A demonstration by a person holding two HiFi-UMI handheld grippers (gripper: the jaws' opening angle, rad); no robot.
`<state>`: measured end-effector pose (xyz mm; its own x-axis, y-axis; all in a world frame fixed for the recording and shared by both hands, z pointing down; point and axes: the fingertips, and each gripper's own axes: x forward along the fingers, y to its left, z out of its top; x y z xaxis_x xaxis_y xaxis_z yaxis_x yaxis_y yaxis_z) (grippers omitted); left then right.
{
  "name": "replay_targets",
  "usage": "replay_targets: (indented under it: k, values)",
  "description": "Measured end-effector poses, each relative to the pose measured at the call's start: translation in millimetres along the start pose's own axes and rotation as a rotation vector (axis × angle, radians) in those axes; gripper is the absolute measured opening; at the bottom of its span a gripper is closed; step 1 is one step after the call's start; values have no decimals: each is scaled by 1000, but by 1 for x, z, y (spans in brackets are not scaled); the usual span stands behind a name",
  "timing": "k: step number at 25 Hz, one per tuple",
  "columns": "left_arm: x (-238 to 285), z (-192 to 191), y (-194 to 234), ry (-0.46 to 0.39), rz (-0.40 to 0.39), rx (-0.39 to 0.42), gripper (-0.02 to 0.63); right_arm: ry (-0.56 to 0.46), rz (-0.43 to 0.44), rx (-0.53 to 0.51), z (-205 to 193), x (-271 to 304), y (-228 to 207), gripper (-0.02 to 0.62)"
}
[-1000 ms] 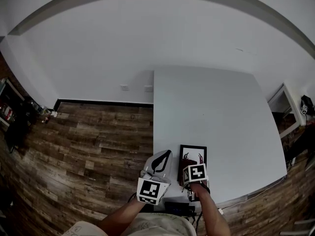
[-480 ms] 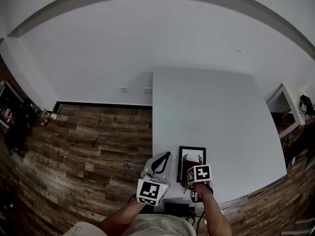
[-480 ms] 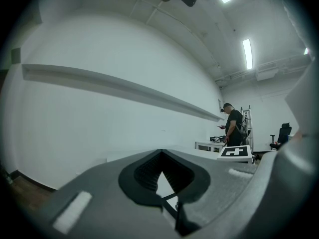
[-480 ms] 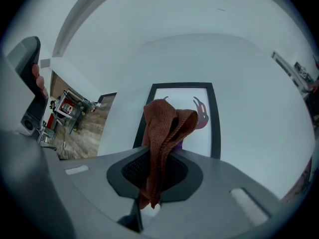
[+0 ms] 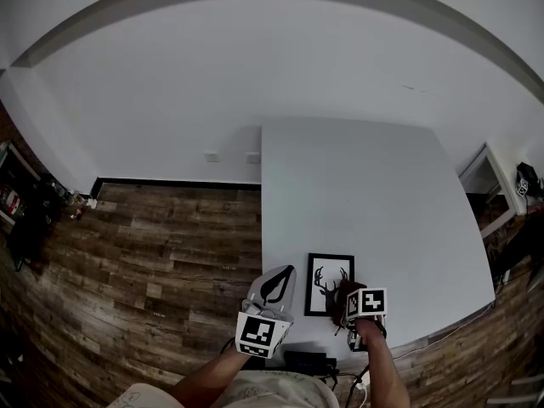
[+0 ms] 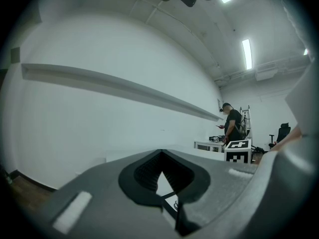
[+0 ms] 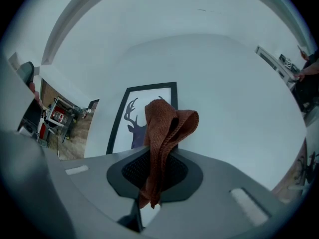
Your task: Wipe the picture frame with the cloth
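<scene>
Your right tongs (image 7: 158, 164) pinch the rusty-brown woven cloth (image 7: 162, 127), and its top flops forward. The black picture frame with a deer in it (image 5: 330, 285) lies flat on the white table (image 5: 365, 194). It is just ahead of those tongs at 11 o'clock, with its long sides running 12 to 6. The right tongs are the nearer ones. Your left tongs (image 6: 162, 177) are closed and hold nothing.

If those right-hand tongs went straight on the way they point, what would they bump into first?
Probably the picture frame: the cloth pinched in the right tongs points at its right side.
</scene>
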<state>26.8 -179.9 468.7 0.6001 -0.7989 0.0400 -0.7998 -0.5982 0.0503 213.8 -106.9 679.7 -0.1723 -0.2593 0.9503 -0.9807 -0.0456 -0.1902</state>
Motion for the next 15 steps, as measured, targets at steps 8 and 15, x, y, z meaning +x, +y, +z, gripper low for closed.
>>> replay_targets:
  k: [8, 15]
  values:
    - [2, 1, -1, -2, -2, 6, 0, -12, -31, 23, -3, -14, -26, 58]
    - [6, 0, -3, -1, -10, 1, 0, -8, -37, 39, -5, -10, -35, 59]
